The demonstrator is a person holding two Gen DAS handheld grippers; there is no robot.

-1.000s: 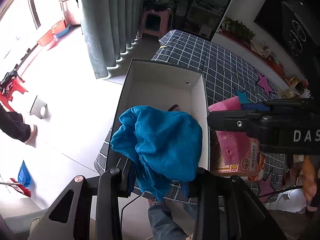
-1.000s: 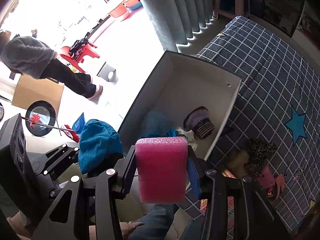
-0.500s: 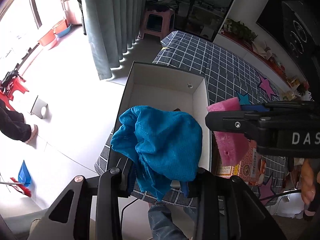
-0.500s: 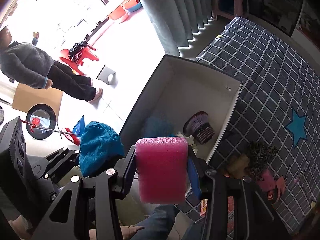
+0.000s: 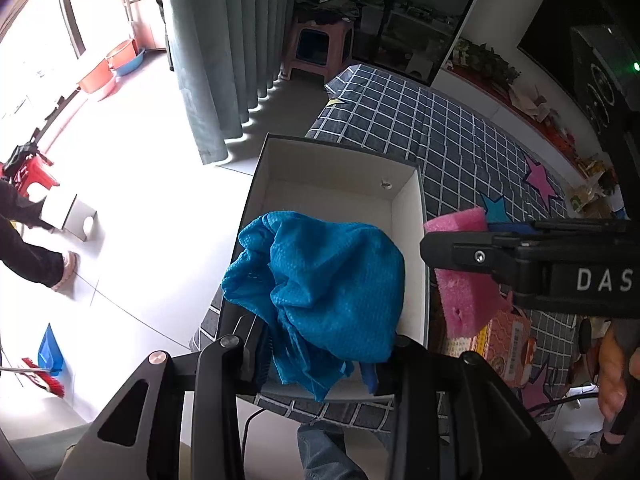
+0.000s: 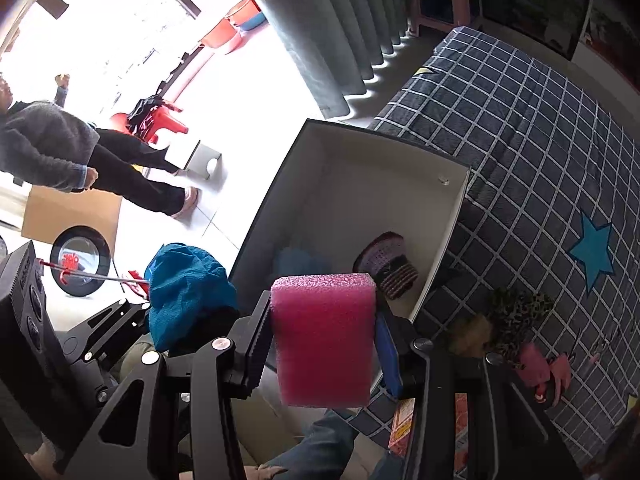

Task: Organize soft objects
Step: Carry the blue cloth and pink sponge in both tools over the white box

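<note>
Open box, mostly free floor inside

The white-walled open cardboard box has bare floor along its far half; a purple knitted hat and a fuzzy blue item crowd the near end, walls hemming every side.

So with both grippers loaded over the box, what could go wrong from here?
The blue cloth hangs loose from the left gripper, partly over the near wall of the box; on release it may snag on that rim. The right gripper pinches the pink foam block near the right-hand wall, so it might bounce out onto the checked blanket. The two grippers are close together and could knock.
</note>
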